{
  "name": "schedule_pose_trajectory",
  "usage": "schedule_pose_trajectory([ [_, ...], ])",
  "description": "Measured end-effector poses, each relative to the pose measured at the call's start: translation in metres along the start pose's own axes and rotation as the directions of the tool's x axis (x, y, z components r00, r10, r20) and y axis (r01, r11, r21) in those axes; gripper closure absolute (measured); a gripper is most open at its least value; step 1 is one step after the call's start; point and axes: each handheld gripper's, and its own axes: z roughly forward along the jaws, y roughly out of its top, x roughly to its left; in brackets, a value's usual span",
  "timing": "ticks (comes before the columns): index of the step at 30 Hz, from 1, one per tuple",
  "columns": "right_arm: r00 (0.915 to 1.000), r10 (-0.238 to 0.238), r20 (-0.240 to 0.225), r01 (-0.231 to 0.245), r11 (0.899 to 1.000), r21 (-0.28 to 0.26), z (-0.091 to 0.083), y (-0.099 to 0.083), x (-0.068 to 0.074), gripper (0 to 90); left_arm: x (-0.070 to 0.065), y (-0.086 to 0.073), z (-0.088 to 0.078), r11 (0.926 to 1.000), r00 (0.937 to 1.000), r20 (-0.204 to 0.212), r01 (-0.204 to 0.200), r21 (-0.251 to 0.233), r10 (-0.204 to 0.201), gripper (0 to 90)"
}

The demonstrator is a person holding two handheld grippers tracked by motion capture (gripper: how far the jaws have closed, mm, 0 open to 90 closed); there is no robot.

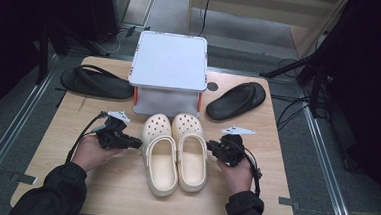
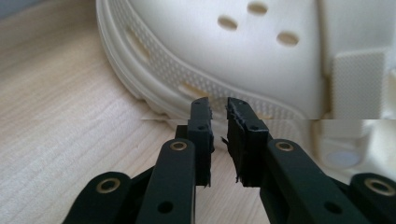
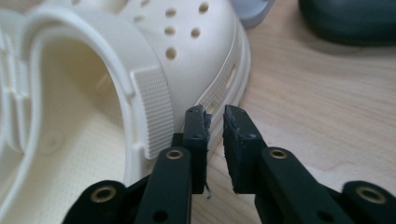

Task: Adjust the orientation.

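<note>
On the bench (image 1: 99, 182), far left, a black slipper (image 1: 96, 83) lies well clear of the work. Left tongs (image 1: 137, 143) sit just beside the outer side of the left cream clog (image 1: 159, 155), jaws parted by a narrow gap, nothing between them; the left gripper view shows the tips (image 2: 218, 109) right at the clog's sole edge. Right cream clog (image 1: 190, 152) touches its mate at bench centre. A grey box (image 1: 170, 61) stands directly behind the toes. Right tongs (image 1: 209, 145) sit just beside the right clog's outer side, jaws also narrowly apart and empty. Second black slipper (image 1: 236, 100) lies behind right.
</note>
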Motion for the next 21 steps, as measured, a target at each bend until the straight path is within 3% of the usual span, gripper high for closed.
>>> schedule_pose_trajectory([
  [5,0.9995,0.027,-0.019,-0.028,0.998,-0.064,-0.016,0.002,0.000,74.7,-0.004,0.003,-0.013,0.9990,1.0000,0.005,-0.007,-0.044,0.007,75.2],
  [10,0.9996,0.025,-0.014,-0.026,0.996,-0.091,-0.029,0.001,0.003,69.5,-0.007,0.006,-0.021,0.9974,0.9999,0.012,-0.003,-0.072,0.004,66.9],
  [12,0.9998,0.016,-0.013,-0.018,0.994,-0.106,-0.034,0.000,0.007,67.8,-0.008,0.006,-0.024,0.9959,0.9999,-0.007,-0.013,-0.090,0.012,56.7],
  [15,0.9997,0.007,-0.025,-0.010,0.993,-0.120,-0.040,-0.001,0.014,65.4,-0.009,0.007,-0.028,0.9950,0.9998,-0.009,-0.020,-0.098,0.020,51.6],
  [17,0.9996,-0.002,-0.030,-0.002,0.993,-0.121,-0.042,-0.001,0.021,64.0,-0.009,0.008,-0.029,0.9941,0.9997,-0.011,-0.022,-0.106,0.021,50.6],
  [21,0.9979,-0.010,-0.065,0.002,0.992,-0.125,-0.042,0.000,0.037,61.7,-0.008,0.013,-0.033,0.9971,0.9999,-0.014,0.002,-0.076,-0.003,51.9],
])
